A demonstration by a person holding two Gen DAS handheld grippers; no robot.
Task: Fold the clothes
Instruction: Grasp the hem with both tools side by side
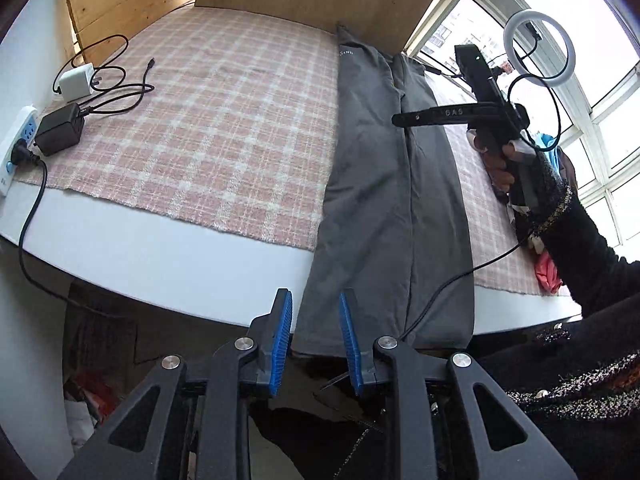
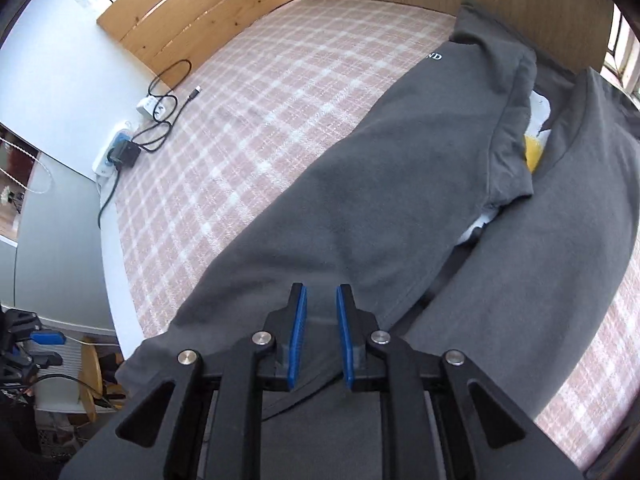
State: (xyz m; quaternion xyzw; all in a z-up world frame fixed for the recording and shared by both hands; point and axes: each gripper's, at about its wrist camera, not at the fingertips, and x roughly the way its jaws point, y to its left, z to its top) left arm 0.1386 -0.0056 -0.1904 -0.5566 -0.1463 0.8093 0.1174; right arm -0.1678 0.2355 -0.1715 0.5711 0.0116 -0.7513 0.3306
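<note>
both grippers tilt steeply down, jaws narrowly parted and holding nothing. the left gripper (image 1: 315, 336) hangs at the white table edge (image 1: 160, 256) over the hem of the grey garment (image 1: 380, 200); the right gripper (image 2: 322, 336) hovers over its soft, matte cloth, folded lengthwise into 2 long panels on a pink plaid cover (image 1: 224, 120). chargers (image 1: 60, 128) and looped cables (image 1: 116, 88) lie well apart.

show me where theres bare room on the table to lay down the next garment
The widest free patch is the pink plaid cloth between the grey garment and the chargers with coiled cables by the power strip. The far right edge is crowded: a heap of colourful clothes and a ring light.
</note>
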